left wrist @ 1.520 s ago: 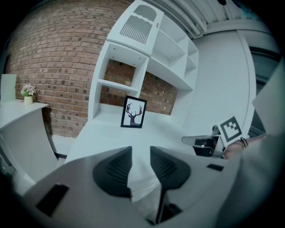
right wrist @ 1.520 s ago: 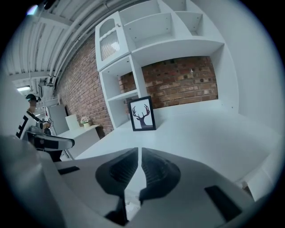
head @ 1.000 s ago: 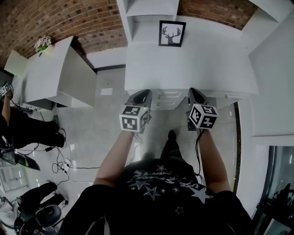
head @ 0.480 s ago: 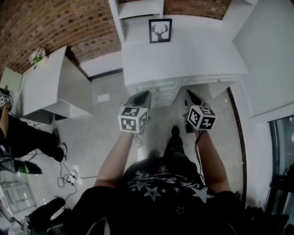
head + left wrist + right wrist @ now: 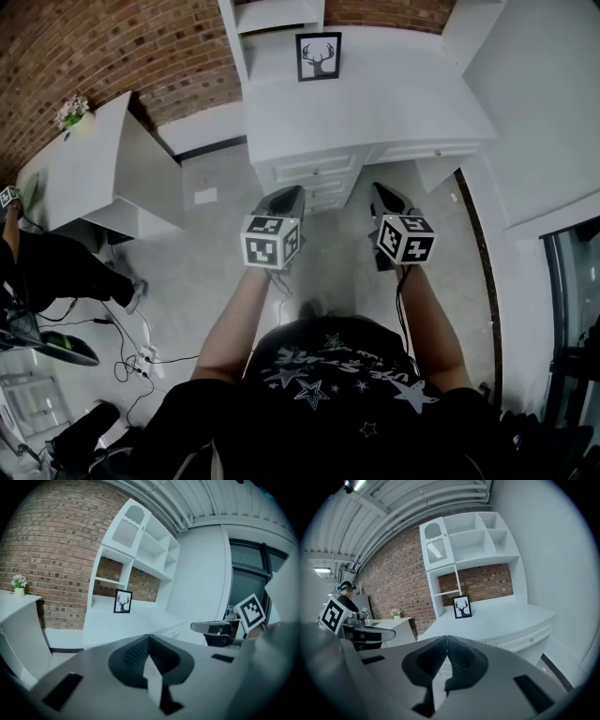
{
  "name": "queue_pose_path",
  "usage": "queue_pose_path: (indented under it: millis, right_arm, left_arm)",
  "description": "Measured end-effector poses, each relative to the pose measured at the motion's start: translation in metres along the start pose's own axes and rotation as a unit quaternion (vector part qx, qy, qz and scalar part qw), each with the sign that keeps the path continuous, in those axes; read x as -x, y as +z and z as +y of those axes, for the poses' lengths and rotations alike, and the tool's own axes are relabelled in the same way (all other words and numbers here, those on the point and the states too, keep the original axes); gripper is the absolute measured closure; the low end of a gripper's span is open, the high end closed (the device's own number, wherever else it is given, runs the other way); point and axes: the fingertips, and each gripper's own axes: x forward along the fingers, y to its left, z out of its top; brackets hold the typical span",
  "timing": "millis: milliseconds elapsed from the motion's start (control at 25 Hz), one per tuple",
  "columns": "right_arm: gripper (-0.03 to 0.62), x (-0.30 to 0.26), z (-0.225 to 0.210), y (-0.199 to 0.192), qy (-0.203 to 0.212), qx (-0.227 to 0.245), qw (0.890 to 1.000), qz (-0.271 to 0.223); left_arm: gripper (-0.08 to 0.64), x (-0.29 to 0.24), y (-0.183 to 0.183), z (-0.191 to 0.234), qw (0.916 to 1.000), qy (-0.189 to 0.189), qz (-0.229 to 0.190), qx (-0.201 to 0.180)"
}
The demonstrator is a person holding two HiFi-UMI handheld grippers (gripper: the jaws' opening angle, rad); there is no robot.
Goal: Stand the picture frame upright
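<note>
Black picture frame (image 5: 319, 56), just one, upright on white desk (image 5: 403, 98), left tool (image 5: 292, 191) and right tool (image 5: 380, 188) closed, empty.

The left gripper (image 5: 149, 636) has just closed its jaws on nothing. Beyond, the frame (image 5: 123, 602) stands upright on the desk (image 5: 140, 620).

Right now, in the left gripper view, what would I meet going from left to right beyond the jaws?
flowers → picture frame → right gripper
</note>
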Motion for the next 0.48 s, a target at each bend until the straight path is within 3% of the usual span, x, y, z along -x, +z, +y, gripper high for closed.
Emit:
queue_pose_path:
  millis: [200, 480]
  right_arm:
    - [0.577, 0.012, -0.001, -0.003, 0.019, 0.008, 1.0, 0.007]
    - [0.577, 0.047, 0.012, -0.016, 0.05, 0.058, 0.997, 0.021]
  left_arm:
    - [0.541, 0.009, -0.002, -0.018, 0.9999, 0.013, -0.003, 0.003]
    - [0.541, 0.024, -0.01, -0.056, 0.9995, 0.029, 0.005, -0.009]
